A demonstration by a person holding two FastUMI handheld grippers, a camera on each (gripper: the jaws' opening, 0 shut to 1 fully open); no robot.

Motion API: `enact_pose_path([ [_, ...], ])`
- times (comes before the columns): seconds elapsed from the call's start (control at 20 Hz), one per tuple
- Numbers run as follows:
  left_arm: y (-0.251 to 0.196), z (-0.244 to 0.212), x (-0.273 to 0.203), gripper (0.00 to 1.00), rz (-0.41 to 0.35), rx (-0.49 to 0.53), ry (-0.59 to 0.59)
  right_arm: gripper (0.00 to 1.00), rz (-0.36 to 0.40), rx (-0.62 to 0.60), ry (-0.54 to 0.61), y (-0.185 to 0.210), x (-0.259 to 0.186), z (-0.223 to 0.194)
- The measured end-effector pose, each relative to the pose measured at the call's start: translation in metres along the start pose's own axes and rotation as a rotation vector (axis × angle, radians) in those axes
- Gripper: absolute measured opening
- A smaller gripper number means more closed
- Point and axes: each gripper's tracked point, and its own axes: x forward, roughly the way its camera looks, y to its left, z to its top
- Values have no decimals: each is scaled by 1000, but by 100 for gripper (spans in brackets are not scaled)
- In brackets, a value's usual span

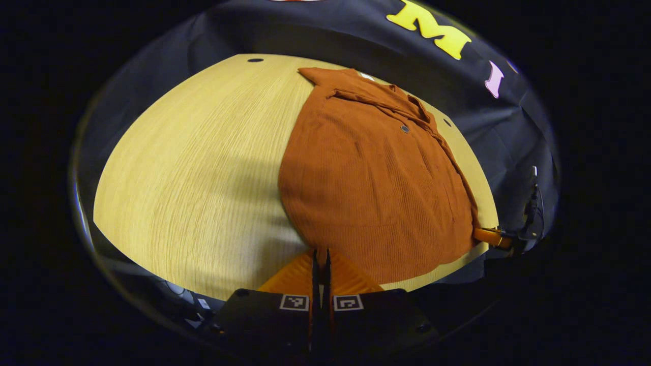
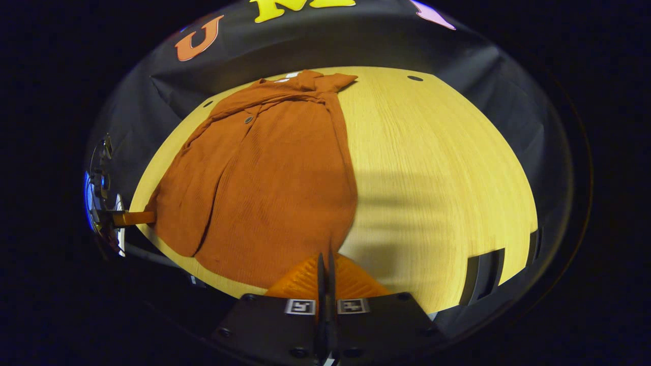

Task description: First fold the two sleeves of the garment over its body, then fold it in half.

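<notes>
A rust-orange garment (image 1: pixel 376 178) lies flat on the wooden table (image 1: pixel 203 168), collar at the far end and hem towards me. Its sleeves are folded in; one sleeve (image 2: pixel 188 198) lies along the body's left side in the right gripper view. My left gripper (image 1: pixel 321 252) is shut on the hem's near left corner. My right gripper (image 2: pixel 325 255) is shut on the hem's other corner. Each gripper also appears from the other's camera: the right gripper (image 1: pixel 489 236) at the garment's lower right edge, the left gripper (image 2: pixel 135 218) at its lower left edge.
Bare wooden table (image 2: pixel 437 178) stretches beside the garment on both sides. Small dark holes (image 1: pixel 255 60) mark the tabletop near its far edge. The black cloth wall (image 1: pixel 315 35) rises behind the table.
</notes>
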Motion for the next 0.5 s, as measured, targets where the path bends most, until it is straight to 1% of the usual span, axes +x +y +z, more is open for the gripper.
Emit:
enact_pose_path([
  [0.1, -3, 11, -3, 3, 6, 33, -18, 1, 17, 26, -12, 1, -6, 10],
  [0.2, -6, 26, -5, 3, 4, 43, -39, 1, 28, 35, -46, 1, -14, 29],
  [0.25, -11, 35, -7, 3, -13, 42, -51, 1, 37, 44, -70, 2, -19, 42],
  [0.3, -25, 51, -13, 3, -74, 39, -79, 1, 50, 57, -105, 3, -26, 61],
  [0.35, -36, 65, -20, 3, -107, 46, -105, 1, 55, 63, -127, 5, -30, 75],
  [0.5, -42, 97, -29, 3, -118, 89, -157, 1, 69, 54, -191, 6, -40, 111],
])
